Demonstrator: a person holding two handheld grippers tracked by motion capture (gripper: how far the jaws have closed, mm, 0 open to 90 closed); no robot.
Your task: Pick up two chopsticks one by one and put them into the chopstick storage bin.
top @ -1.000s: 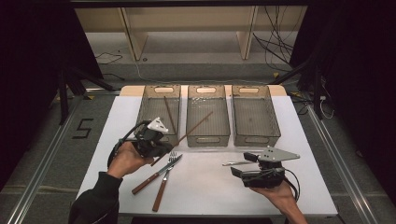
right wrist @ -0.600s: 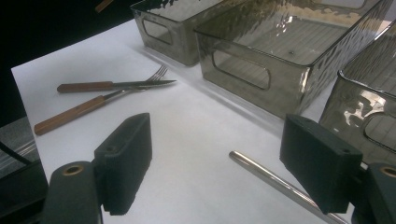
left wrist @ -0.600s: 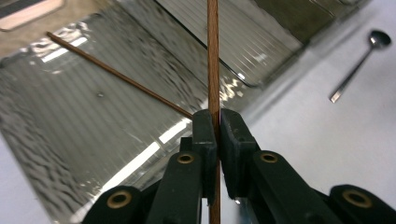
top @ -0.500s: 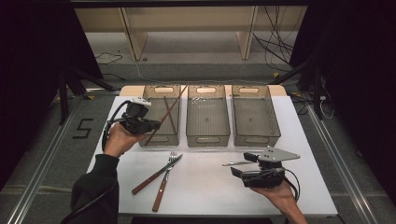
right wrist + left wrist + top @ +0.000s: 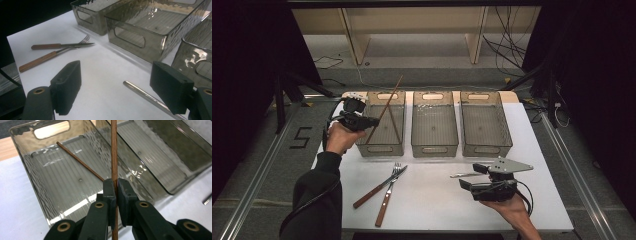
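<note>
Our left gripper (image 5: 371, 121), clamped on a chopstick (image 5: 384, 110), has carried it from mid-table over the left bin (image 5: 382, 148) near the table's far-left corner; drop-in looks next. Right gripper (image 5: 472, 176) idle, open.

Lighting: overhead light is brightening the white table (image 5: 432, 200) evenly, while the surroundings are falling off into near-black at both sides. Shadows: soft and short ones are lying under the fork (image 5: 388, 192) and knife (image 5: 379, 186). Glare: white highlights are glinting off the rippled walls of the left bin (image 5: 62, 182) and the middle bin (image 5: 150, 27). Focus: the high view is looking slightly soft and grainy; the near jaws in both gripper views are blurring a little. Distortion: bin edges are bowing toward the frame corners.
</note>
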